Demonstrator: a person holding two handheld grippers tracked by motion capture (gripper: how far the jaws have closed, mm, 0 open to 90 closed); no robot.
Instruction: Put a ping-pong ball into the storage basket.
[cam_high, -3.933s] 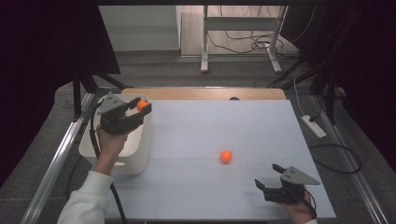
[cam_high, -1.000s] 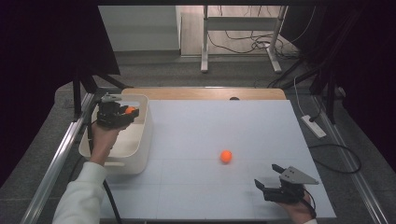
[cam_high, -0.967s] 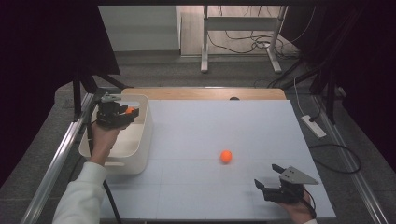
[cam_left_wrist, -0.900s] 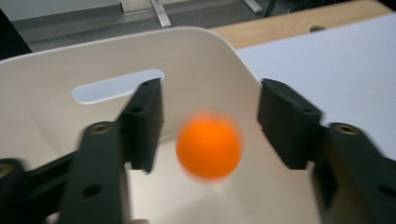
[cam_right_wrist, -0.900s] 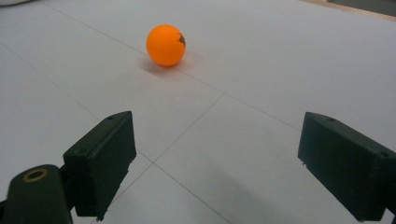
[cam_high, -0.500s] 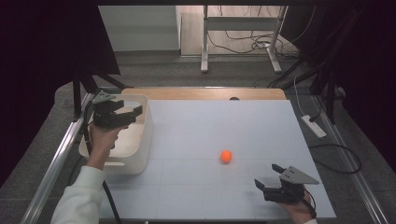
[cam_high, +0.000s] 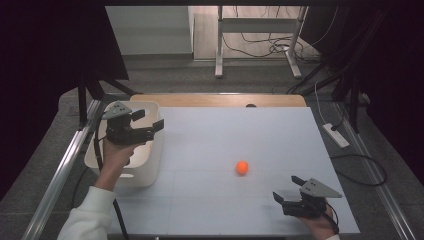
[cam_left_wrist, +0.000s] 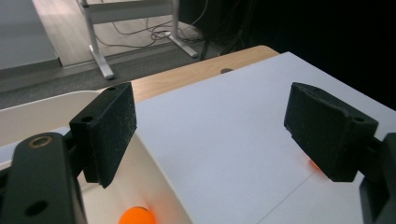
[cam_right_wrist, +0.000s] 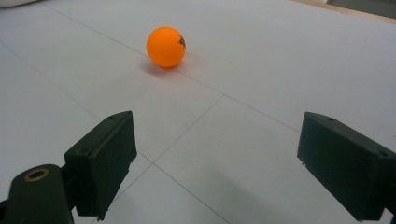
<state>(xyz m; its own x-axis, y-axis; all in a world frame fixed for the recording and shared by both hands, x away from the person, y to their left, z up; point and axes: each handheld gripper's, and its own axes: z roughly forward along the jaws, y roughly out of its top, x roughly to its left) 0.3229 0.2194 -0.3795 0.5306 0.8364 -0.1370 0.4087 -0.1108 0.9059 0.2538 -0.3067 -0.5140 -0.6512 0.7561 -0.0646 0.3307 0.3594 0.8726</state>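
White tabletop carries a white bin at its left edge, and inside the bin lies one orange ball. Above the bin's right wall the left gripper hangs with its jaws wide apart and nothing between them. Near the front right corner the right gripper rests low, jaws also spread and empty, pointing toward a second orange ball lying apart from it on the bare surface.
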